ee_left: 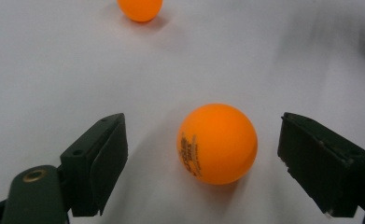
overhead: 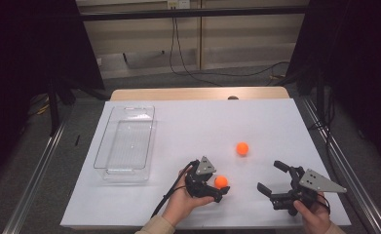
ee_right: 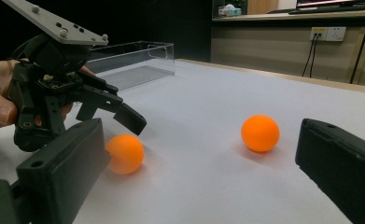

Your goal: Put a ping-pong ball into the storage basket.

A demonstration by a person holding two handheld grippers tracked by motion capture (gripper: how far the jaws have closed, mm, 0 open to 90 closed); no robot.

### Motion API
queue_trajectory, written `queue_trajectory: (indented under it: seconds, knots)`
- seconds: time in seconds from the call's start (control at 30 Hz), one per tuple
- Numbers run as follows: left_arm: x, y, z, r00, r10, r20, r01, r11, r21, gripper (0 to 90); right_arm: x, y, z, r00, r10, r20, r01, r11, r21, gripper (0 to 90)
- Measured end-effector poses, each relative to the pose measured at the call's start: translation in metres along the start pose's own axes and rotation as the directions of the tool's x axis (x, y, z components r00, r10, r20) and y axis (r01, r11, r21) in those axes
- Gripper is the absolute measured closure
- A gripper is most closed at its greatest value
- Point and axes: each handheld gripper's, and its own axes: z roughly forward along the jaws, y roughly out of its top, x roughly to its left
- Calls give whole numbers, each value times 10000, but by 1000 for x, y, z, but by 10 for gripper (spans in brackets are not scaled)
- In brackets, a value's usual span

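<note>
The left gripper [ee_left: 201, 154] has its 2 jaws spread wide, with the near ball [ee_left: 217, 143] resting on the table [ee_left: 54, 70] between them, nearer the right jaw and touching neither. A ball has no long axis, so only centring matters: closing now would likely nudge it sideways first. The far ball [overhead: 242, 148] sits well ahead of the jaws. The right gripper [overhead: 270, 178], also spread and holding nothing, is farther from the near ball. The bin [overhead: 125, 142] stands apart to the left.
</note>
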Motion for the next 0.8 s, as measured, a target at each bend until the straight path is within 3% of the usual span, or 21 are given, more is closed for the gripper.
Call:
queue_trajectory:
  seconds: [0.37, 0.5, 0.8]
  knots:
    - [1, -2, 2, 10000, 41, -17, -41, 9999, 142, 239, 0, 0, 0, 10000, -7, -15, 7, 10000, -1, 15]
    - [2, -1, 3, 9998, 183, 106, -184, 9998, 78, 294, 0, 0, 0, 10000, -17, -16, 17, 10000, 3, 15]
    - [2, -1, 5, 9994, 82, 350, -88, 9998, 197, 340, 0, 0, 0, 10000, -23, -11, 23, 10000, 10, 15]
